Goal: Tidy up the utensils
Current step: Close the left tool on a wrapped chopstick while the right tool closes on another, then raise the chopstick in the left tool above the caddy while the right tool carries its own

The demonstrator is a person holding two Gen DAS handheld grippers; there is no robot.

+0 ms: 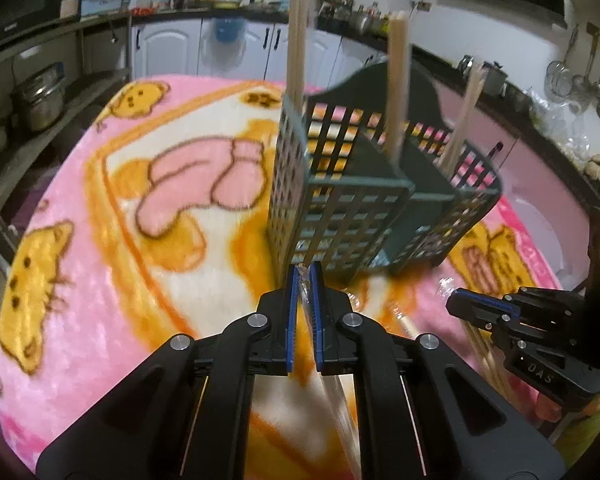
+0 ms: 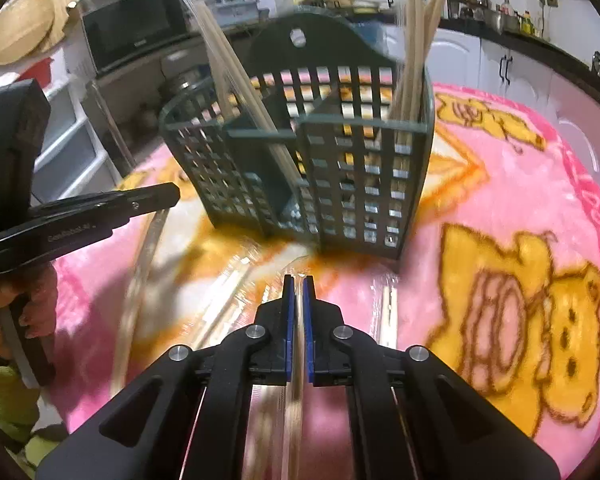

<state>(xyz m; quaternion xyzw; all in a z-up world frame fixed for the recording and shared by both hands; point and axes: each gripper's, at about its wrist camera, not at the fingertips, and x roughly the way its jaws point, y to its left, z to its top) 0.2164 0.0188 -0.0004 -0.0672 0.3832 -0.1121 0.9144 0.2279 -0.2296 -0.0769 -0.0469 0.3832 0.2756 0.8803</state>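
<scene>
The caddy [image 1: 384, 184] stands upright in the middle of the blanket [image 1: 100, 200], with chopsticks [image 1: 398, 84] already in its compartments. Near it, each gripper, left [image 1: 305, 280] and right [image 2: 299, 292], is closed on a wrapped pair [image 2: 294, 392], probably to drop it in.

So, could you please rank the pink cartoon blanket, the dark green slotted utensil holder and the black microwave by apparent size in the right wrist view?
1. pink cartoon blanket
2. dark green slotted utensil holder
3. black microwave, though it stands farther off.
</scene>
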